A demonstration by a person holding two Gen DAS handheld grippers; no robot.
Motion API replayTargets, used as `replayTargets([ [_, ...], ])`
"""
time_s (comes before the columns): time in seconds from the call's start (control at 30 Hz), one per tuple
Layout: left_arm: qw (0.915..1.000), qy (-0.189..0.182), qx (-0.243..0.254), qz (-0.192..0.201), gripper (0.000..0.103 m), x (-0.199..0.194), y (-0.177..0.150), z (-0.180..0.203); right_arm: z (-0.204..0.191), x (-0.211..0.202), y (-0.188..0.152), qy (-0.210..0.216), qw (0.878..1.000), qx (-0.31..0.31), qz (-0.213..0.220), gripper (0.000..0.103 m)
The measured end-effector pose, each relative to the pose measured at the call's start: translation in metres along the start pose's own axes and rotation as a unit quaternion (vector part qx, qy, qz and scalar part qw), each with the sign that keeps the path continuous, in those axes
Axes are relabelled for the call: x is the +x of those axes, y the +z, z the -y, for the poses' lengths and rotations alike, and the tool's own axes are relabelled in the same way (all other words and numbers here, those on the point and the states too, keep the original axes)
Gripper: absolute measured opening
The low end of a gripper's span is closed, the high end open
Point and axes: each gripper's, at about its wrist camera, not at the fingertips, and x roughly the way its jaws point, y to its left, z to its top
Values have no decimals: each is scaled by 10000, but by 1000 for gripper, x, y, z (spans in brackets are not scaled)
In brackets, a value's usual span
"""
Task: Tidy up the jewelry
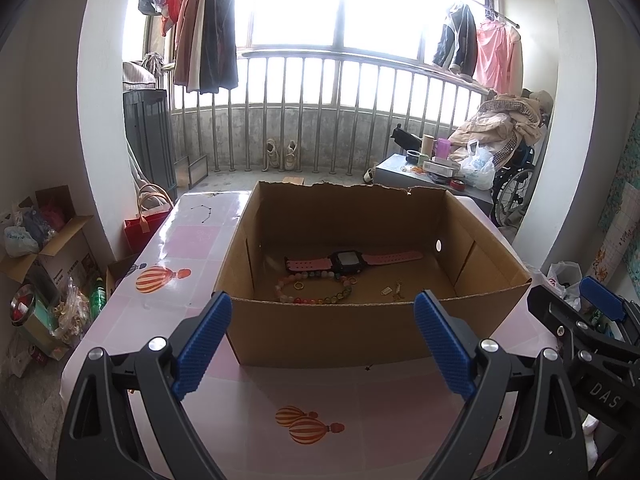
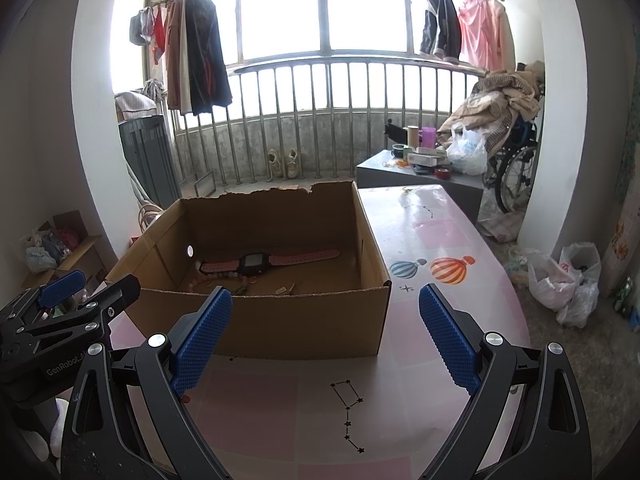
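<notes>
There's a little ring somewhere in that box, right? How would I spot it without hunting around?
Look into the open cardboard box on the pink table. In front of the pink-strapped watch lies a loop of coloured beads. The small gold ring sits inside that loop, near its left end: plain metal, far smaller than the bracelet.

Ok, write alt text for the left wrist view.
An open cardboard box on a pink balloon-print table holds a pink-strapped watch, a bead bracelet and small gold pieces. The left gripper is open and empty before it; a railed balcony window with hanging clothes lies beyond.
</notes>
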Motion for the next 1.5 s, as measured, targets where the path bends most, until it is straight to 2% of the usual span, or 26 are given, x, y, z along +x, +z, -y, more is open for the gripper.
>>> replayTargets([
  [0.73,9997,199,-163,28,90,-5,2,-18,-23,6,6,225,9996,-129,-67,90],
  [1.5,9997,146,-197,-77,90,-1,-3,-21,-26,6,4,207,9997,-114,-85,90],
])
